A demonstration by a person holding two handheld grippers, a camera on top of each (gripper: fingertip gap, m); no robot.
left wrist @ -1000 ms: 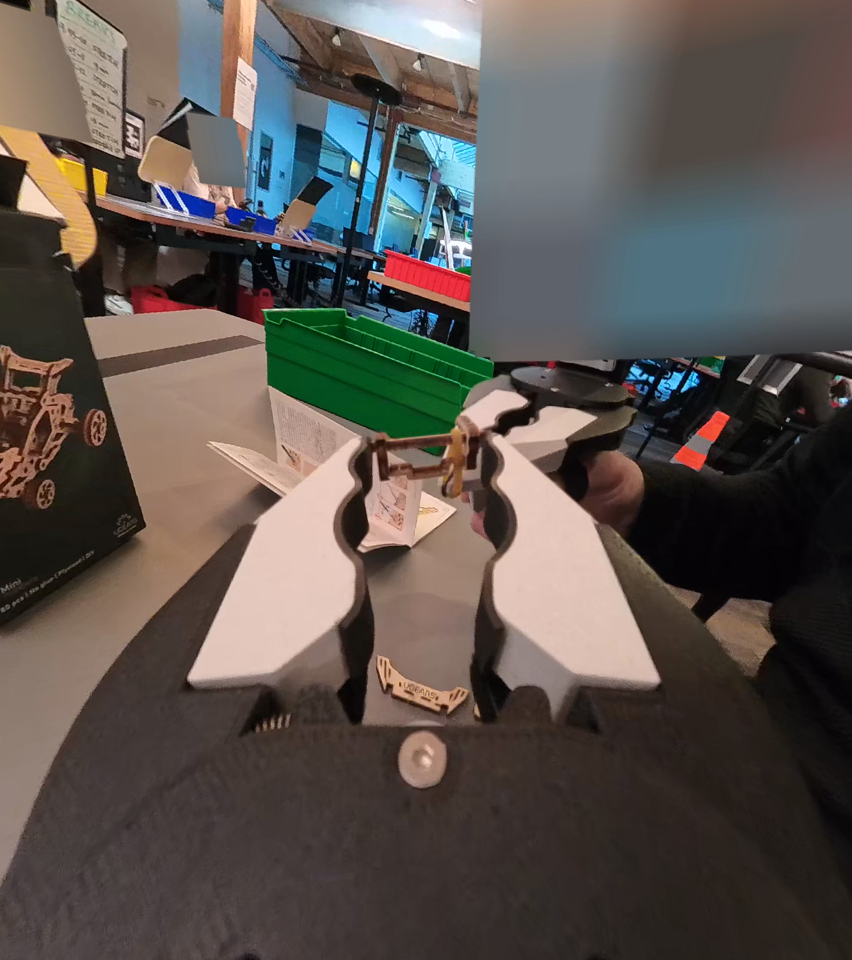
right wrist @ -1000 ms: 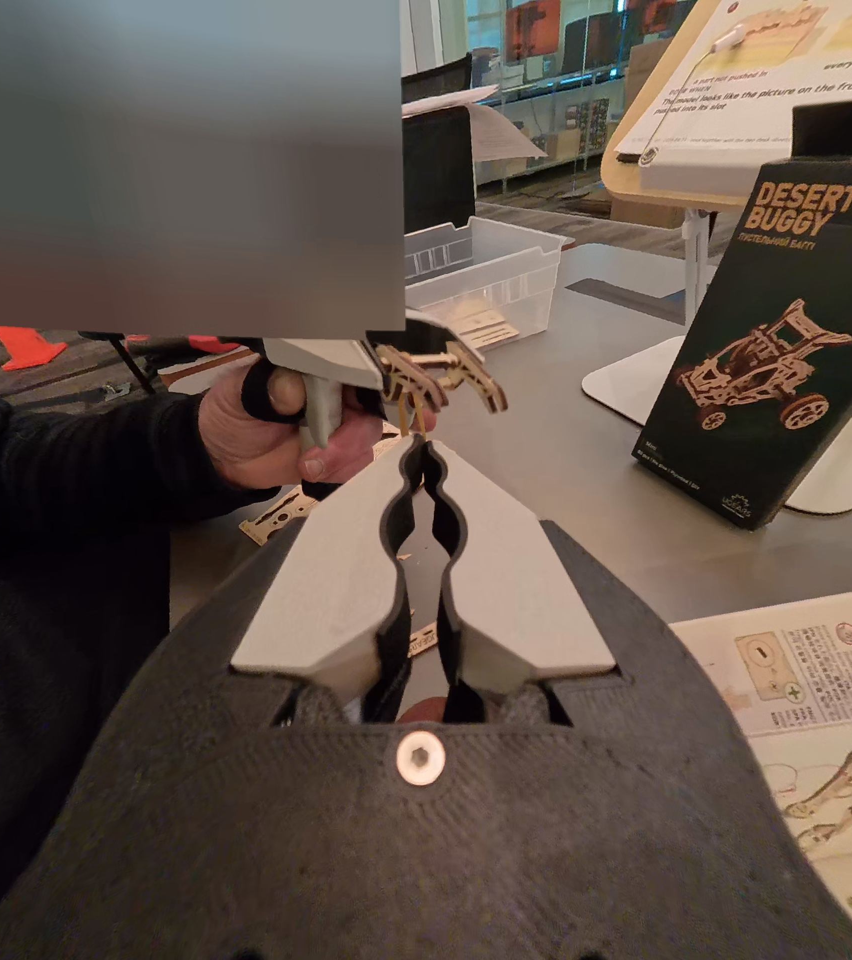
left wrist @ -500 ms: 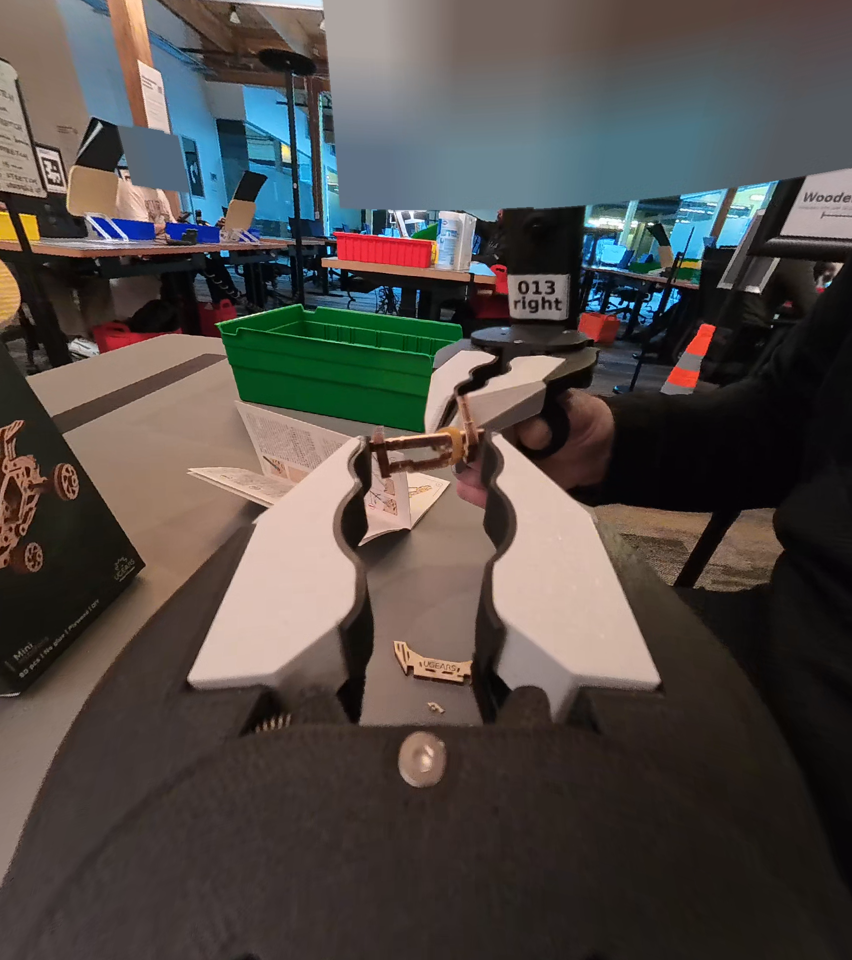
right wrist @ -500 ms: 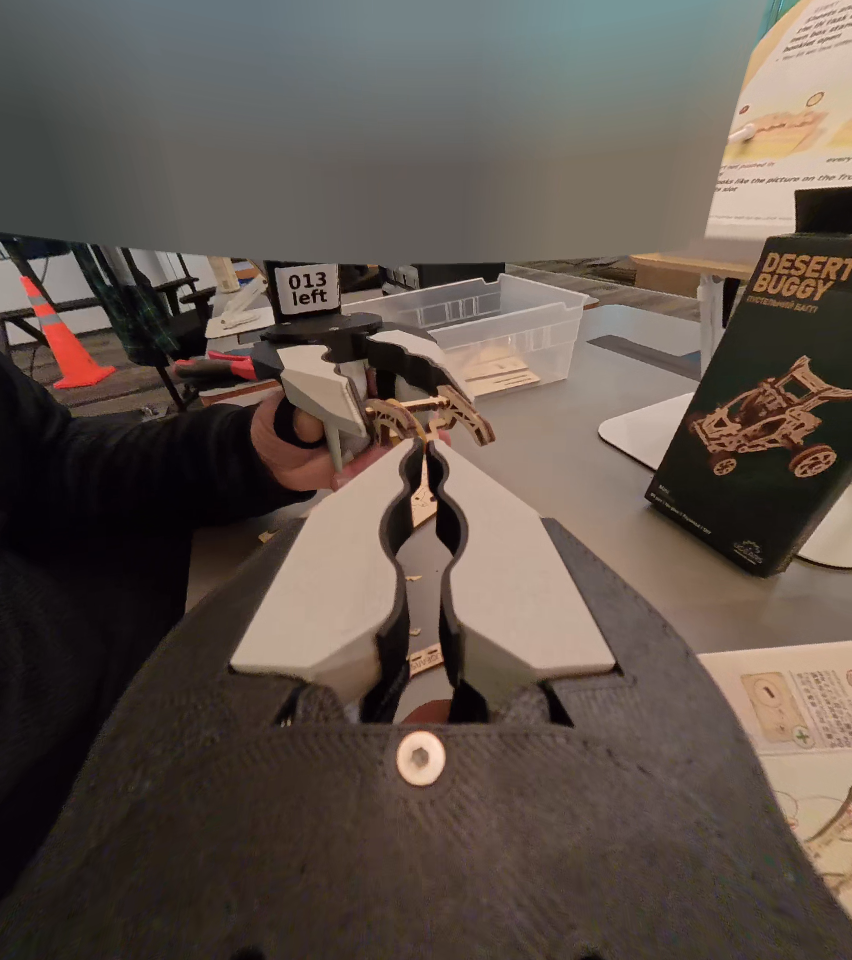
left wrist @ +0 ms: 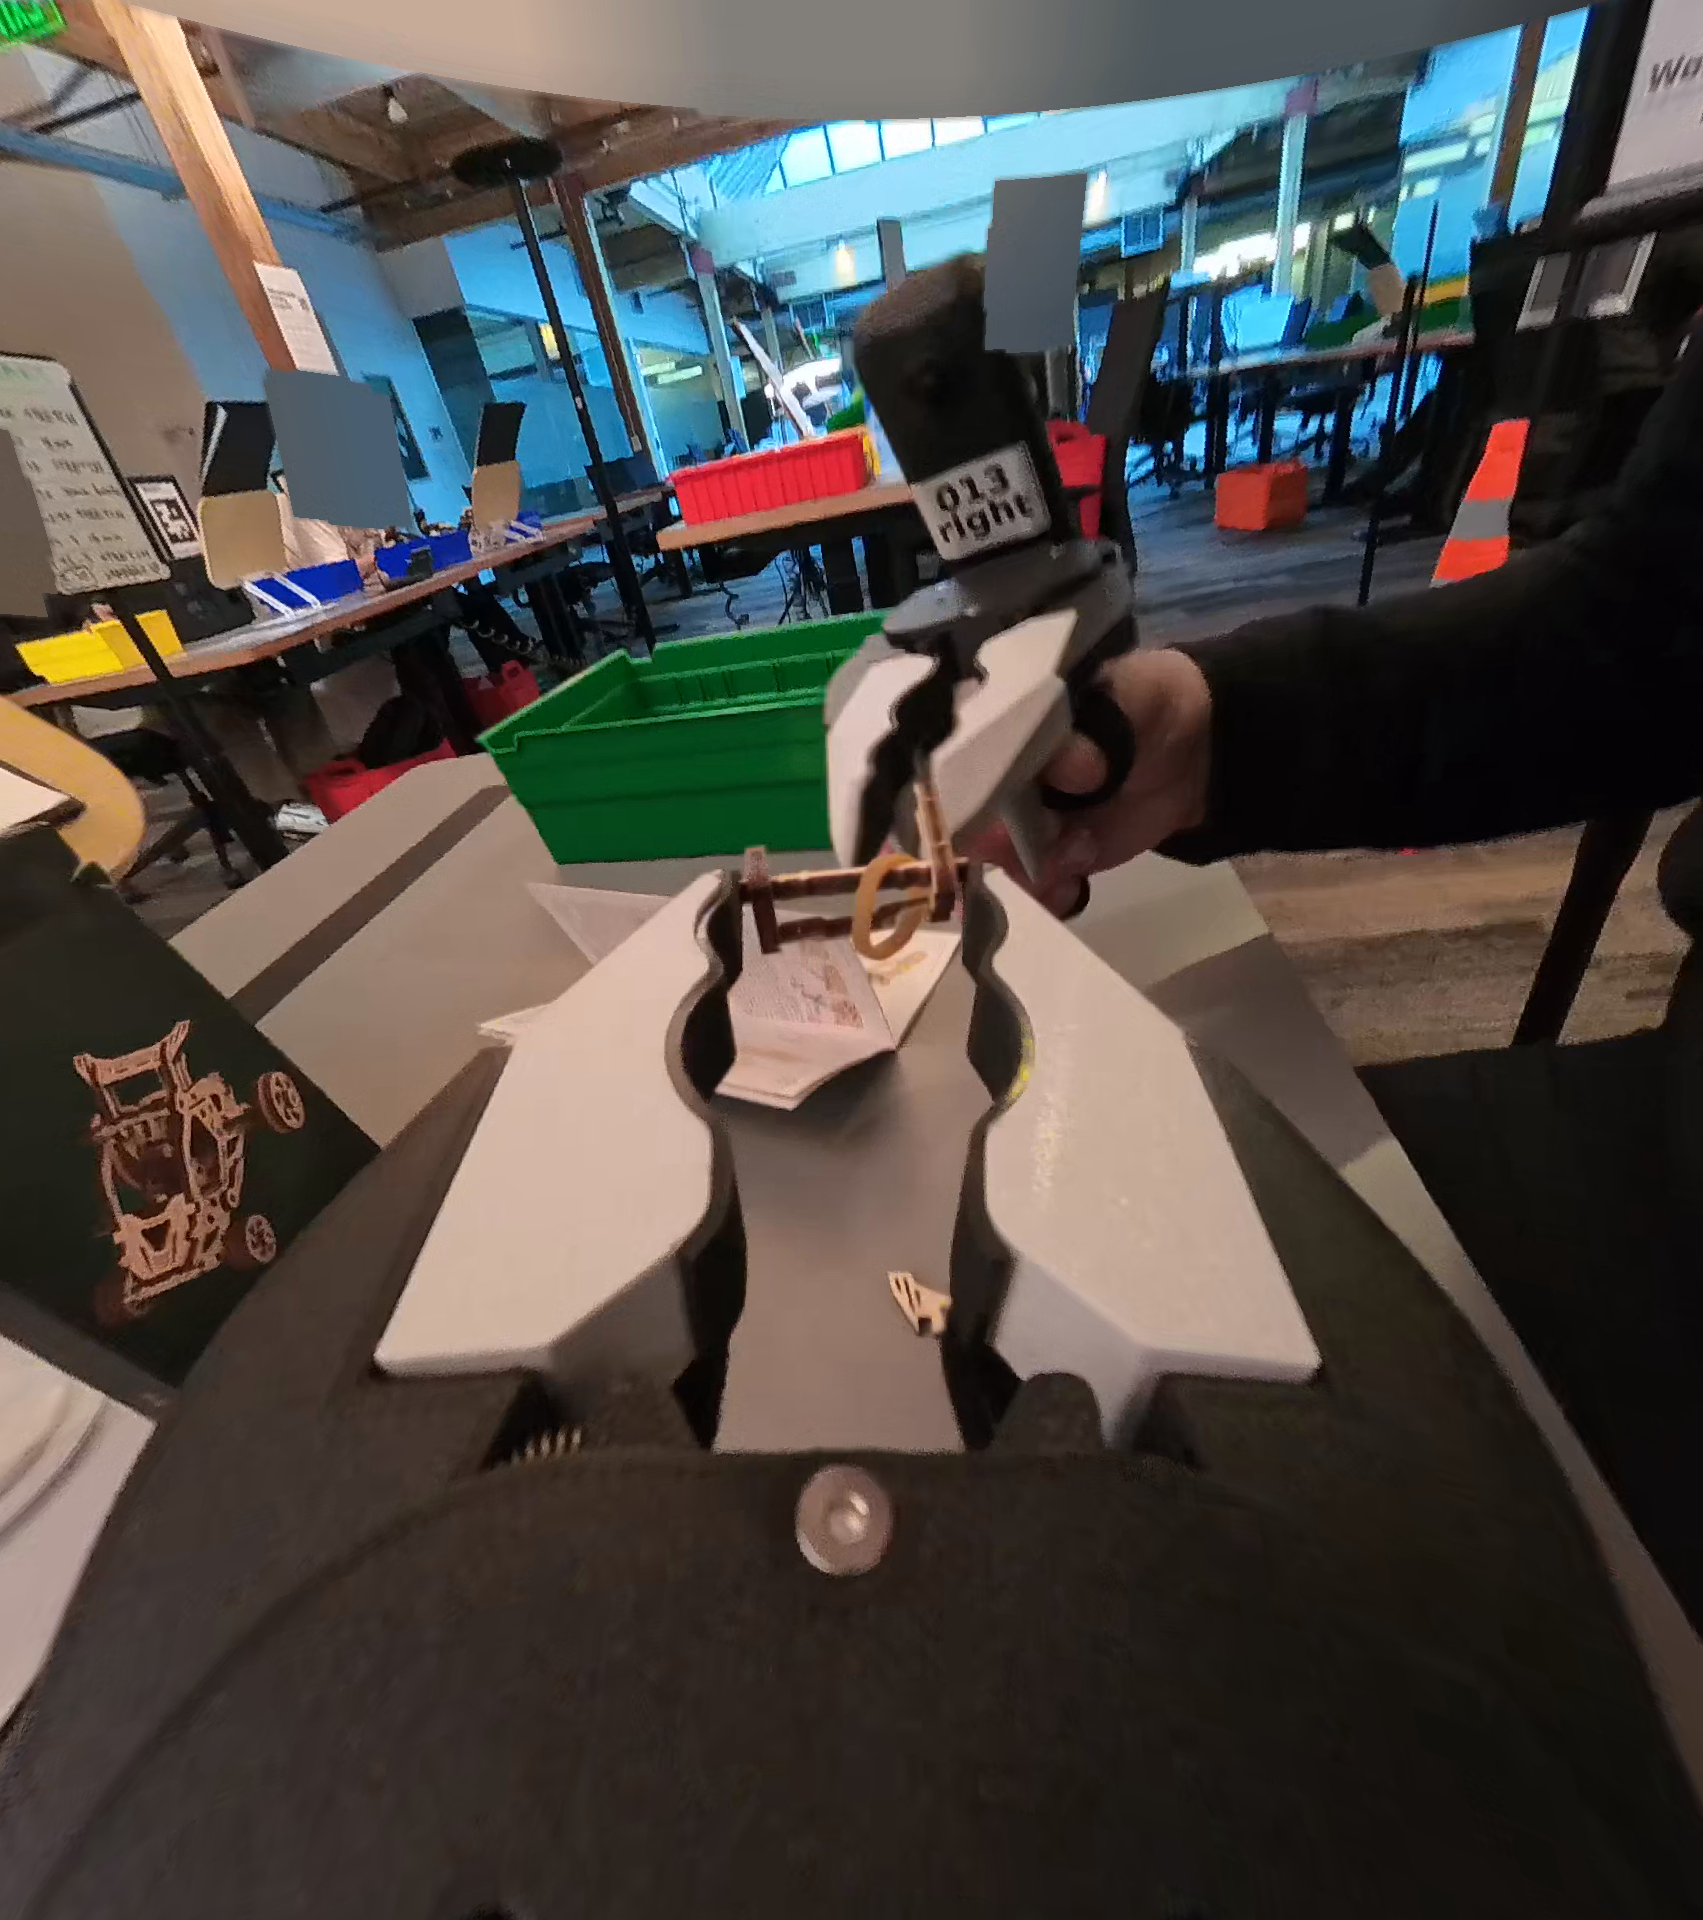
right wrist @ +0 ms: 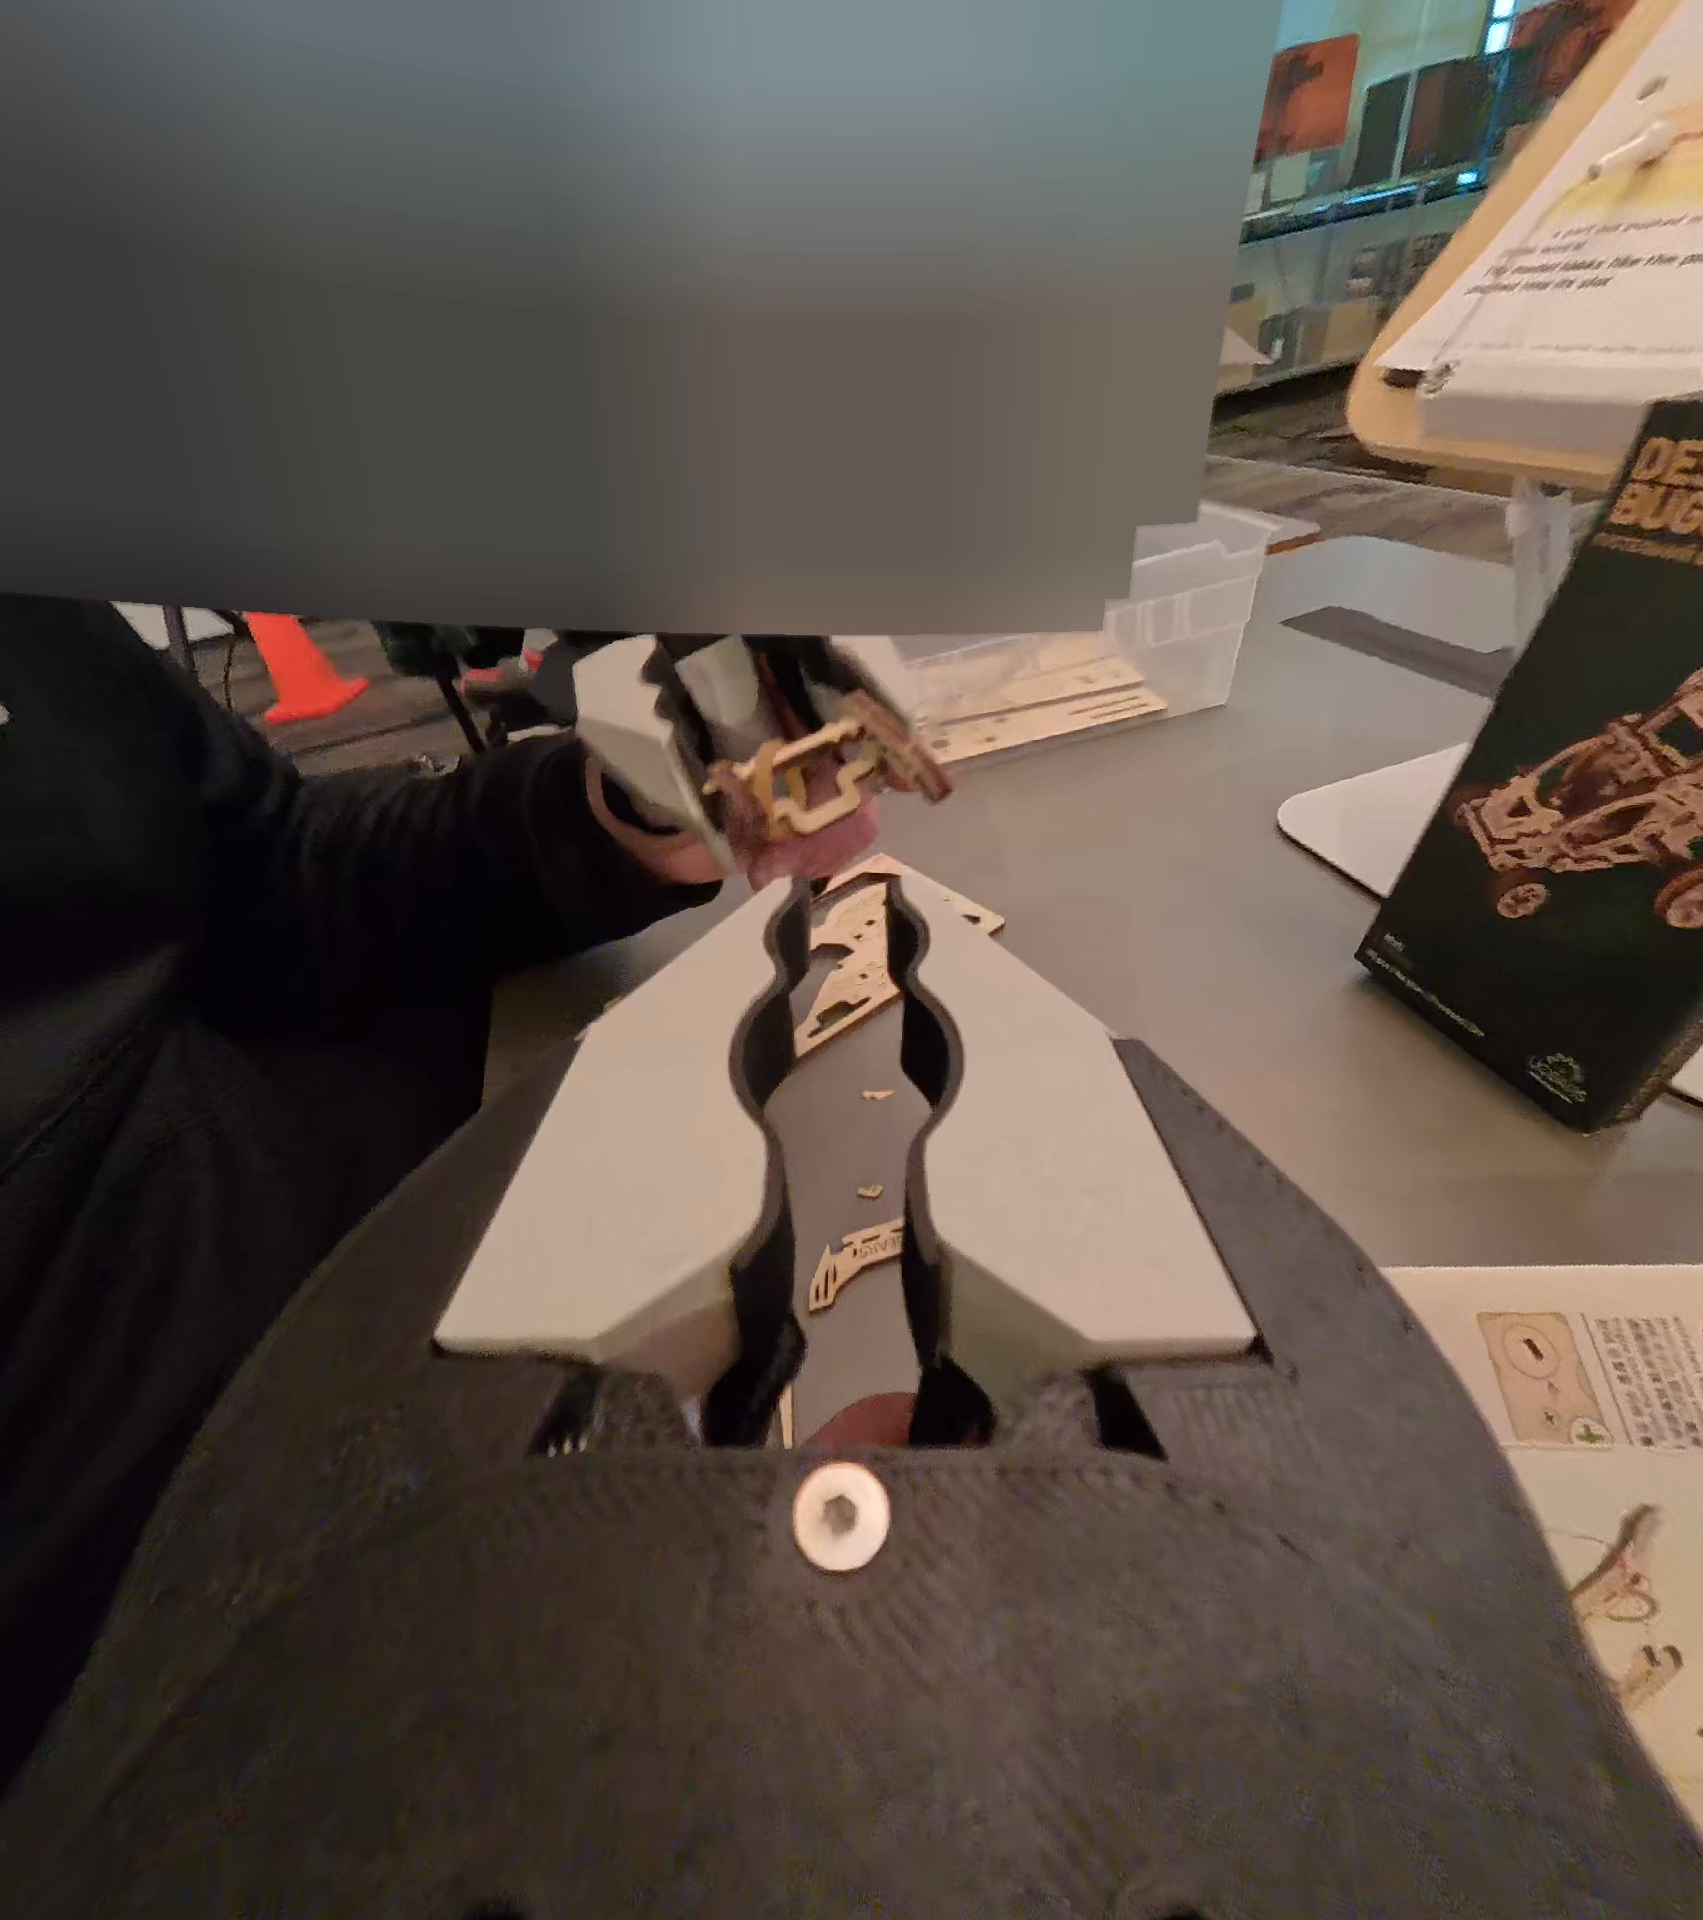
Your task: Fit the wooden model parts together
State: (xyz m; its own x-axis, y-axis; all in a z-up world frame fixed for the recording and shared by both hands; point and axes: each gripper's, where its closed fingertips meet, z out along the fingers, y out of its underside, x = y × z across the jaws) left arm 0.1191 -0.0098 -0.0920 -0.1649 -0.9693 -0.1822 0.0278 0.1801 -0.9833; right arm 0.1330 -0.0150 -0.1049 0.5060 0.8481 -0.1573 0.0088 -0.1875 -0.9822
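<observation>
My left gripper [left wrist: 857, 904] is shut on a small wooden sub-assembly [left wrist: 826, 896], which spans the gap between its fingertips above the grey table [left wrist: 390, 966]. The assembly has dark rods, a pale ring and a pale upright strip at its right end. My right gripper [right wrist: 847, 904] is open and holds nothing, and the table shows through its narrow gap. In the left wrist view the right gripper [left wrist: 930, 831] hovers just above the assembly's right end. The right wrist view shows the left gripper [right wrist: 805, 769] holding the assembly [right wrist: 805, 784] just beyond my right fingertips.
A green bin [left wrist: 681, 769] and an open booklet [left wrist: 816, 1018] lie behind the assembly. A dark model box [right wrist: 1605, 831] stands at the right, with an instruction sheet [right wrist: 1657, 1382] near it. A clear bin [right wrist: 1179, 623], a cut wooden sheet [right wrist: 857, 966] and a loose small piece [left wrist: 920, 1304] are on the table. My two grippers' fingertips are within a few centimetres of each other.
The right gripper's fingers were shut at the assembly's right end and have now parted and lifted a little. The left gripper keeps its hold and has tilted.
</observation>
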